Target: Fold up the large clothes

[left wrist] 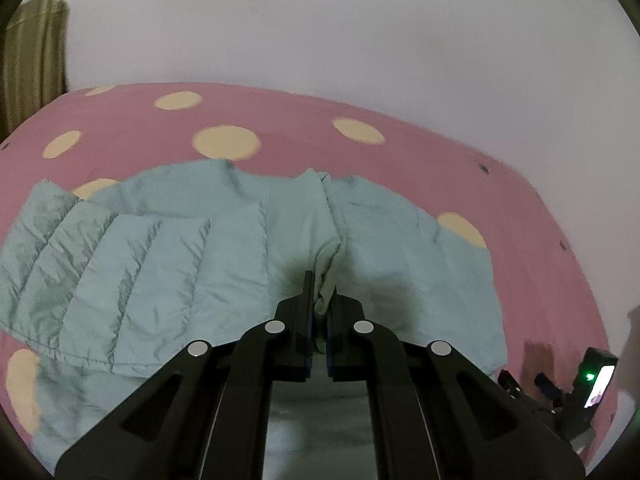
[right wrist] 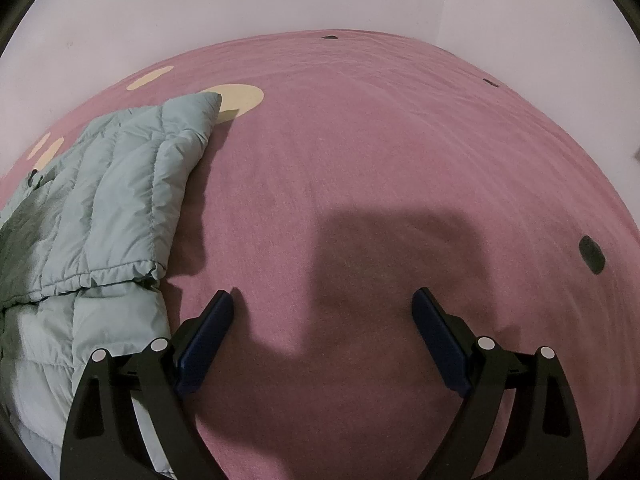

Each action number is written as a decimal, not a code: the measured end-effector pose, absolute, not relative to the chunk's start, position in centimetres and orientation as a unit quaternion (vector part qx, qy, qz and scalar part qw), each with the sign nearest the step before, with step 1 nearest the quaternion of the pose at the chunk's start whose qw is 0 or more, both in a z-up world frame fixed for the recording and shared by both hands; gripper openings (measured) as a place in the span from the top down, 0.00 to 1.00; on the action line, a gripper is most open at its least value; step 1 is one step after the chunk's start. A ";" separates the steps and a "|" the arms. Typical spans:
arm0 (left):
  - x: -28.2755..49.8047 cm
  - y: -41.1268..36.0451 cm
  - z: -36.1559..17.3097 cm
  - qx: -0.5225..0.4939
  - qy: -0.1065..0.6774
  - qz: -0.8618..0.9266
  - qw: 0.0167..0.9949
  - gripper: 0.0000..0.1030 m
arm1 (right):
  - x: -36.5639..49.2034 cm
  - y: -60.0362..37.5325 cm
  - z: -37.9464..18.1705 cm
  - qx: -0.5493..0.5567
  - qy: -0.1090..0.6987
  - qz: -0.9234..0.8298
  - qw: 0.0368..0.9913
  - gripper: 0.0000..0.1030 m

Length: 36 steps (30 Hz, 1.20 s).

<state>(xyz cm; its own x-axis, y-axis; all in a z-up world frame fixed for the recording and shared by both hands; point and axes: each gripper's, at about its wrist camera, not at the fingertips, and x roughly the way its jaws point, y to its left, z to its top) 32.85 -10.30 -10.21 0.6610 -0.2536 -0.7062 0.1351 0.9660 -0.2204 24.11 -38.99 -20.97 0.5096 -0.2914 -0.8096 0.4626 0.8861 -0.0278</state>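
Observation:
A pale green quilted jacket (left wrist: 160, 252) lies spread on a pink bed cover (left wrist: 280, 128) with cream dots. My left gripper (left wrist: 321, 292) is shut on a pinched ridge of the jacket fabric near its middle. In the right wrist view the jacket (right wrist: 100, 216) lies at the left with a sleeve folded across it. My right gripper (right wrist: 322, 304) is open and empty, low over the bare pink cover to the right of the jacket. It also shows at the far right of the left wrist view (left wrist: 528, 392).
A pale wall (left wrist: 360, 32) runs behind the bed, with a corner at the right (right wrist: 444, 8). An olive curtain (left wrist: 36, 52) hangs at the far left. Small dark spots (right wrist: 591, 254) mark the cover.

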 end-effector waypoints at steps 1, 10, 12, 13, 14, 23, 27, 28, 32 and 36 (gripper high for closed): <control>32.7 -11.2 -10.5 -0.070 0.401 -0.110 0.907 0.96 | 24.1 -39.0 -21.0 0.097 0.444 -0.218 0.863 0.13; 33.6 -19.1 -14.5 -0.039 0.440 -0.134 0.887 0.96 | 24.1 -39.0 -21.0 0.099 0.444 -0.216 0.864 0.12; 33.7 -20.1 -14.8 -0.036 0.442 -0.140 0.885 0.96 | 24.1 -39.0 -21.0 0.100 0.443 -0.216 0.864 0.12; 33.7 -20.5 -15.0 -0.032 0.443 -0.142 0.885 0.96 | 24.1 -39.0 -21.0 0.100 0.443 -0.215 0.864 0.12; 33.7 -21.1 -15.2 -0.028 0.444 -0.145 0.884 0.96 | 24.1 -39.1 -21.0 0.100 0.443 -0.215 0.864 0.12; 33.0 -22.8 -15.8 -0.013 0.459 -0.170 0.872 0.69 | 24.2 -39.1 -21.0 0.099 0.444 -0.215 0.864 0.12; 31.4 -21.2 -13.5 -0.012 0.439 -0.184 0.879 0.53 | 24.2 -39.1 -21.0 0.098 0.444 -0.215 0.864 0.12; 30.6 -20.0 -12.6 -0.014 0.430 -0.185 0.884 0.50 | 24.3 -39.1 -21.0 0.098 0.444 -0.215 0.864 0.12; 28.9 -14.4 -10.4 -0.018 0.403 -0.162 0.900 0.46 | 24.2 -39.1 -20.9 0.100 0.442 -0.215 0.865 0.12; 28.1 -5.6 -9.6 -0.032 0.387 -0.082 0.918 0.46 | 24.2 -38.6 -19.5 0.091 0.451 -0.224 0.859 0.13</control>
<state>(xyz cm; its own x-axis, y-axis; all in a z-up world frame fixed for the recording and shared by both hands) 28.14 -5.56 -9.58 0.6875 -0.1755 -0.7047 0.1265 0.9845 -0.1218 24.21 -38.64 -19.53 0.4919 -0.3034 -0.8161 0.4677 0.8827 -0.0463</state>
